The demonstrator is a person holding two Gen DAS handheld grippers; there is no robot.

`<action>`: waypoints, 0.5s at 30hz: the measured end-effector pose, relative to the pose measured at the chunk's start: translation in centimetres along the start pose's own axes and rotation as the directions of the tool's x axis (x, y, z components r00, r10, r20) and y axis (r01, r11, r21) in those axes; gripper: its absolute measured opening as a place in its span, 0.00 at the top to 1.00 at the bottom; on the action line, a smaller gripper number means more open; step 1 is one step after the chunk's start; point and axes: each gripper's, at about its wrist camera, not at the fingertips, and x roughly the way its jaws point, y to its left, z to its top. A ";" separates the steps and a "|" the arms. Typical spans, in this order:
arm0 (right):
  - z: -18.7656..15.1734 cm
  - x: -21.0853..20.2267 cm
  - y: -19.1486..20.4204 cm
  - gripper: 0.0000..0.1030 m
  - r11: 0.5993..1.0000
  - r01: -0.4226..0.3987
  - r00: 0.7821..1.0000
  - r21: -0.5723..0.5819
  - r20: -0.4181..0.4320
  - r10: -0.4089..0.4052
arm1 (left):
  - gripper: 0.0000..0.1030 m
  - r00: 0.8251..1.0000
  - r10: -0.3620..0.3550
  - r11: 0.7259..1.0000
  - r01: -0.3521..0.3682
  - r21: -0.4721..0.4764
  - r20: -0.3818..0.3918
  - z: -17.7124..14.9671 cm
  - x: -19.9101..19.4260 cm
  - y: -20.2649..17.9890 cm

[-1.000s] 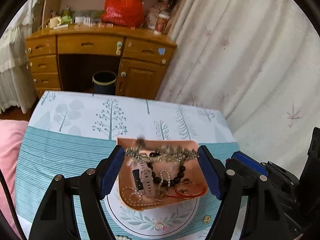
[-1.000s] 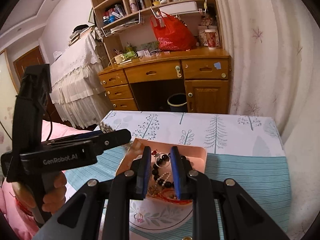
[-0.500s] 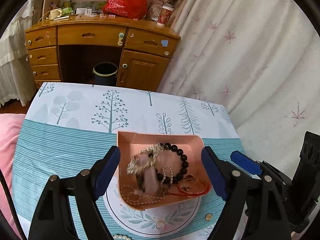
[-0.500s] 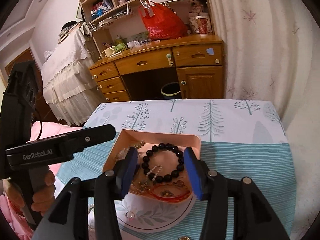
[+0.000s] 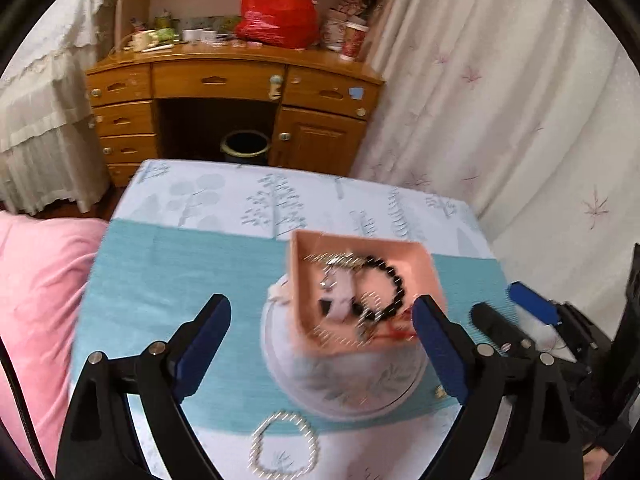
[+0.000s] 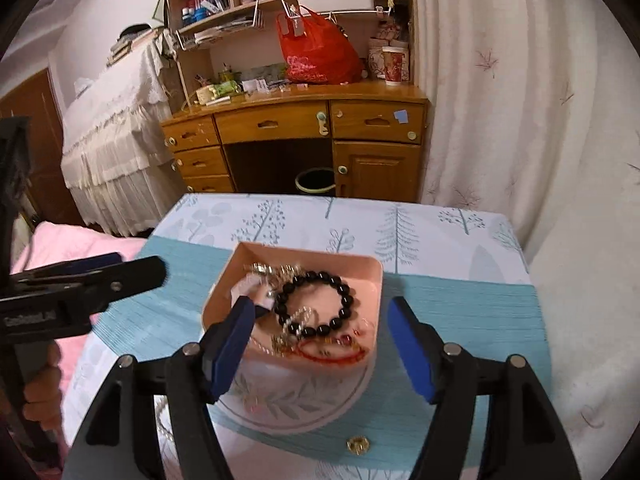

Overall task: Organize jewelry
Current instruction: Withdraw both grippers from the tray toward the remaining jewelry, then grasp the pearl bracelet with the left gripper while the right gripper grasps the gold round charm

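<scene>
Pink tray (image 6: 224, 280) of jewelry lies ahead of both empty, just-widened hand-held grippers (image 6: 320, 344) (image 5: 322, 342), seemingly untouched

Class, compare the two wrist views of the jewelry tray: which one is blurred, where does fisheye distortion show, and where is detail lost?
Left wrist view: motion blur smears the tray and plate, and the pearl bracelet breaks into comb-like streaks. Right wrist view: sharper, the black bead bracelet reads bead by bead, though the left gripper at the edge is soft. Both views: straight lines bow outward and the corners go black.
</scene>
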 end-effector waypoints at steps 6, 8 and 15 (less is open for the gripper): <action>-2.1 -1.5 0.4 0.33 1.000 -0.010 1.000 0.008 -0.019 0.010 | 0.12 0.998 0.060 0.998 -0.060 -0.004 -0.022 -3.4 -2.0 1.3; -3.0 -1.7 0.3 0.33 1.000 -0.013 1.000 0.022 -0.028 0.013 | 0.12 0.997 0.075 0.997 -0.075 -0.004 -0.032 -4.8 -2.2 1.5; -6.9 -0.8 -0.9 0.33 0.997 -0.030 0.994 0.074 -0.102 0.038 | 0.12 0.996 0.062 0.998 -0.062 -0.005 -0.069 -9.0 -1.4 1.5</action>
